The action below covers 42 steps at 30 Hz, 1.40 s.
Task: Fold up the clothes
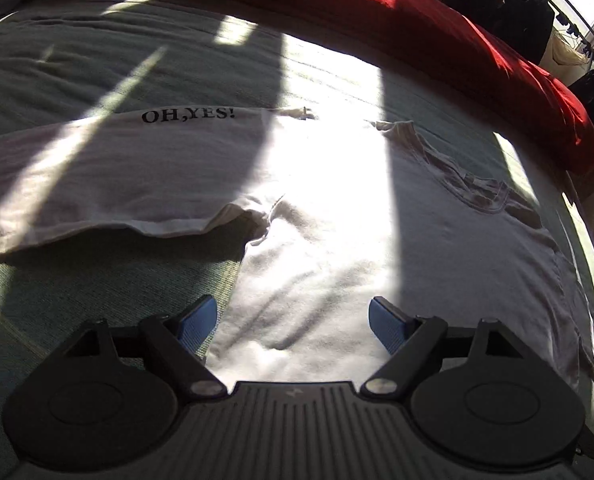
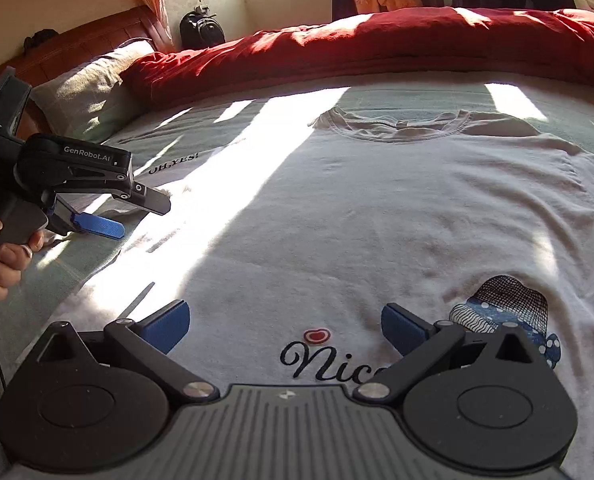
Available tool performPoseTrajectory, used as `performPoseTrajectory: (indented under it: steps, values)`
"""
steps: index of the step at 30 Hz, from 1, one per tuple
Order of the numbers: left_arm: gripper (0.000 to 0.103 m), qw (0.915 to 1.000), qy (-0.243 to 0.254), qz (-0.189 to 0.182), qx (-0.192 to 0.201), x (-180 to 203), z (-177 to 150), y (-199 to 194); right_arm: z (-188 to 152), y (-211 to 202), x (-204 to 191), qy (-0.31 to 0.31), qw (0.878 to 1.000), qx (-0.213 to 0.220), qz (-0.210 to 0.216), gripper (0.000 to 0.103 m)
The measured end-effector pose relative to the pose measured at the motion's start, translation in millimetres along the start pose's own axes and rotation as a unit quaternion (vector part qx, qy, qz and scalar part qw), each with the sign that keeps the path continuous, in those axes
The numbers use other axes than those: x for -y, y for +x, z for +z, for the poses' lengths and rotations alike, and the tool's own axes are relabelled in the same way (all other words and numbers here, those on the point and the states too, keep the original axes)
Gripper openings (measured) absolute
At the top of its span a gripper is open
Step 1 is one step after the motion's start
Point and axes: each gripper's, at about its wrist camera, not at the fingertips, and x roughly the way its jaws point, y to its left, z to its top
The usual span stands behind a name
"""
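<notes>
Shirt point(image 2: 377, 208) lies flat, print up, mid-bed on the green sheet point(image 1: 97, 280), collar toward the red duvet point(image 2: 377, 44) along the far edge. Left gripper point(image 1: 293, 324) hangs over the sleeve on its side, jaws spread wide, nothing held; right gripper point(image 2: 285, 330) likewise agape and empty above the chest print near the front edge. We'd pinch sleeve tip and hem corner together — single layer only — then carry both inward, keeping the fold line straight.
</notes>
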Motion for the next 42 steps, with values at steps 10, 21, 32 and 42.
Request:
performPoseTrajectory:
  steps: [10,21,32,42]
  values:
    - [0.084,0.9948,-0.087,0.051,0.012,-66,40,39,-7,4,3,0.027,0.999,-0.003,0.018,0.103]
    - [0.085,0.9952,-0.059,0.068,0.038,-72,35,18,-10,6,4,0.025,1.000,-0.001,0.018,0.103]
    - [0.085,0.9932,-0.089,0.072,0.018,-98,14,13,-11,6,6,0.031,0.999,0.000,0.021,0.103]
    - [0.085,0.9800,-0.133,0.143,0.037,-153,41,2,-11,6,9,0.041,0.999,0.001,0.025,0.103]
